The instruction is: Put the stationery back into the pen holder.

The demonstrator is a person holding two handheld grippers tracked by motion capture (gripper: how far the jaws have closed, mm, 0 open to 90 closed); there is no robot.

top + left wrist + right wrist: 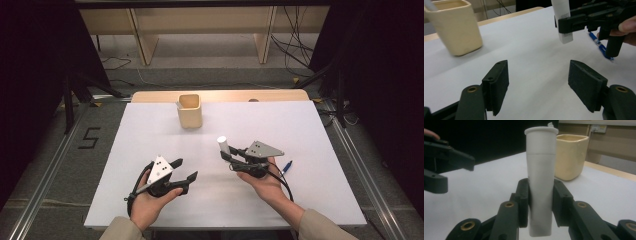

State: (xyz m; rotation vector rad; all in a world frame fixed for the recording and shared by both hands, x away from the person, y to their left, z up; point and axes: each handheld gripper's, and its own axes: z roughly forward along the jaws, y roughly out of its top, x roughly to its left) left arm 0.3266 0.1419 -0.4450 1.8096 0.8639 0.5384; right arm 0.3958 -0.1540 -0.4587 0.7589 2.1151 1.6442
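The right gripper [226,155] is clamped on a white tube [223,145], its two black pads pressing the tube's sides about halfway down. In the right gripper view the tube [541,182] stands upright between the jaws, its rimmed top above them and its lower end below the pads. In the left gripper view the tube's base [565,37] hangs just above the white table [150,130], not touching it. The left gripper [186,169] holds nothing: its jaws stand well apart over bare table, and the left gripper view shows empty surface between the pads [499,80]. Both grippers sit in the near half of the table, the left one well apart from the tube. A cream cup [189,111] stands upright near the far edge, beyond the tube and slightly left of it, open at the top. A blue pen [286,167] lies flat on the table just beside the right hand [267,182], on its outer side.
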